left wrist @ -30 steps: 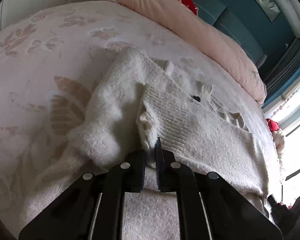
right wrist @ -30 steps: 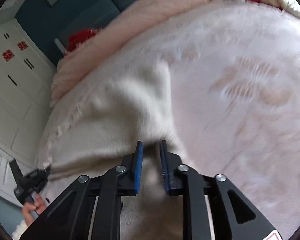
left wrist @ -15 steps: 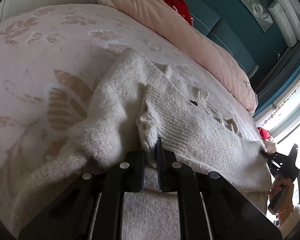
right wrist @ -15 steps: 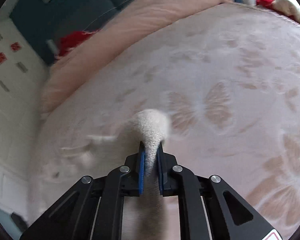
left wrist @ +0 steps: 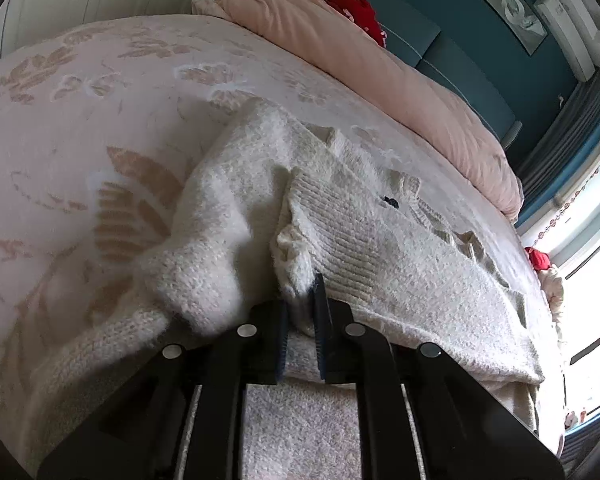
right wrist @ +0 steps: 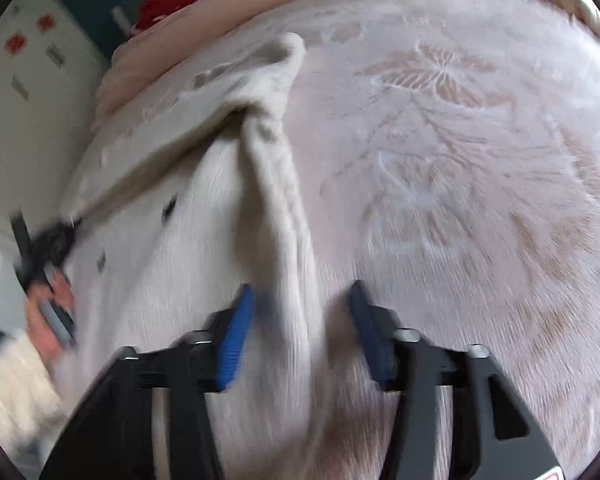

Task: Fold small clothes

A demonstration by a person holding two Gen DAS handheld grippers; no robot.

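Compared with half a second ago, the left wrist view is almost unchanged: the left gripper [left wrist: 302, 308], at bottom centre, has its jaws nearly together, pinching a ribbed edge of the cream knitted sweater [left wrist: 380, 248]. The sweater lies rumpled across the pale leaf-patterned bedspread [left wrist: 80, 140], from centre towards the right of the frame, with a small dark button [left wrist: 390, 202] showing and a pink duvet [left wrist: 380, 80] behind it. The right wrist view, which is blurred, has changed: the right gripper [right wrist: 302, 320] pinched a fold of sweater before, and now its blue-padded jaws stand wide apart, a raised ridge of sweater between them.
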